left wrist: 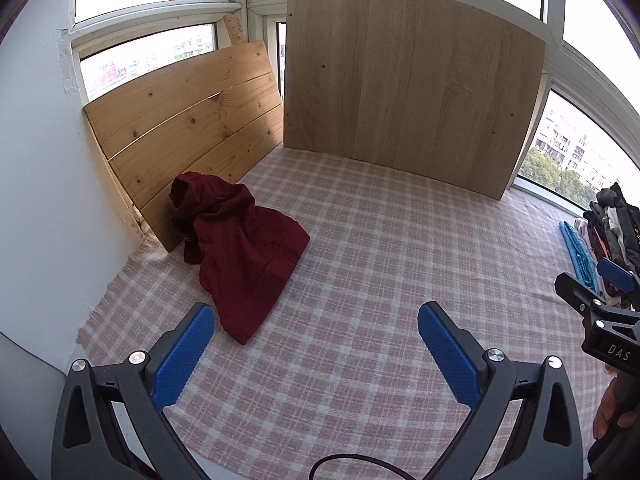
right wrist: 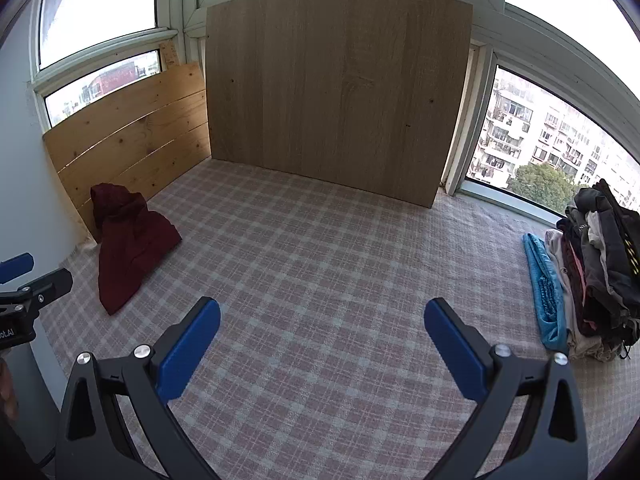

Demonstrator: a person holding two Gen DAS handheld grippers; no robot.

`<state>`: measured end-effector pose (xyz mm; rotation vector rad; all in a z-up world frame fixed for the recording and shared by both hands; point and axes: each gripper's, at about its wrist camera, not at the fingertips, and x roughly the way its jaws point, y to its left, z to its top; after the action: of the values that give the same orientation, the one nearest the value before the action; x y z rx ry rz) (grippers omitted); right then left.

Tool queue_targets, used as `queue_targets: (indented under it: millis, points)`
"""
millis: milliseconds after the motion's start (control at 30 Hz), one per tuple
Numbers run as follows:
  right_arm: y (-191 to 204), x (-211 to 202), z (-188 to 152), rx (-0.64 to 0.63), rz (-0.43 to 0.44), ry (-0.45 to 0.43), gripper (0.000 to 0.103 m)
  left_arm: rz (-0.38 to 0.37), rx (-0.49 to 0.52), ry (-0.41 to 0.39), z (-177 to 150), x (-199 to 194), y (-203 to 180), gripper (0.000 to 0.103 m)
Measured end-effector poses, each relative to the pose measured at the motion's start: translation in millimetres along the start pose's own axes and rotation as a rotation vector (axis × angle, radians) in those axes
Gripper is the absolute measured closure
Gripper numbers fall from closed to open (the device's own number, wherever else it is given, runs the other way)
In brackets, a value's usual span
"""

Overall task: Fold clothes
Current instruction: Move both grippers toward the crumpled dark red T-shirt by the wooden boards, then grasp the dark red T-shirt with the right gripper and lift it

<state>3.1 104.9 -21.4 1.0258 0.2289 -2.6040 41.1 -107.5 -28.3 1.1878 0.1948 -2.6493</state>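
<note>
A dark red garment (left wrist: 244, 248) lies crumpled on the pink checked cloth (left wrist: 380, 272), its top leaning on the pine board at the left. It also shows in the right wrist view (right wrist: 128, 240). My left gripper (left wrist: 316, 320) is open and empty, just right of the garment's near corner. My right gripper (right wrist: 322, 312) is open and empty over the bare cloth (right wrist: 340, 264), well right of the garment. A pile of clothes (right wrist: 600, 272) with a blue item (right wrist: 544, 288) sits at the right edge.
A pine board (left wrist: 188, 124) and a large oak panel (left wrist: 408, 80) lean against the windows at the back. A white wall (left wrist: 36, 184) bounds the left. The right gripper's side shows at the right edge of the left wrist view (left wrist: 600, 304).
</note>
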Motion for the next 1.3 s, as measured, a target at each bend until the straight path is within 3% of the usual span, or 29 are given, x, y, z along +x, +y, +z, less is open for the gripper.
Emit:
queue_targets:
  millis: [367, 867, 1067, 1300]
  points:
    - [60, 17, 16, -0.070, 0.087, -0.006, 0.000, 0.060, -0.009, 0.006, -2, -1, 43, 0.001]
    - [148, 55, 41, -0.168, 0.203, 0.003, 0.000, 0.141, -0.106, 0.028, -5, 16, 124, 0.001]
    - [181, 93, 55, -0.215, 0.265, 0.029, 0.000, 0.171, -0.145, 0.029, -3, 25, 152, 0.001]
    - [249, 142, 77, -0.337, 0.358, 0.051, 0.000, 0.197, -0.191, 0.035, -2, 36, 177, 0.001]
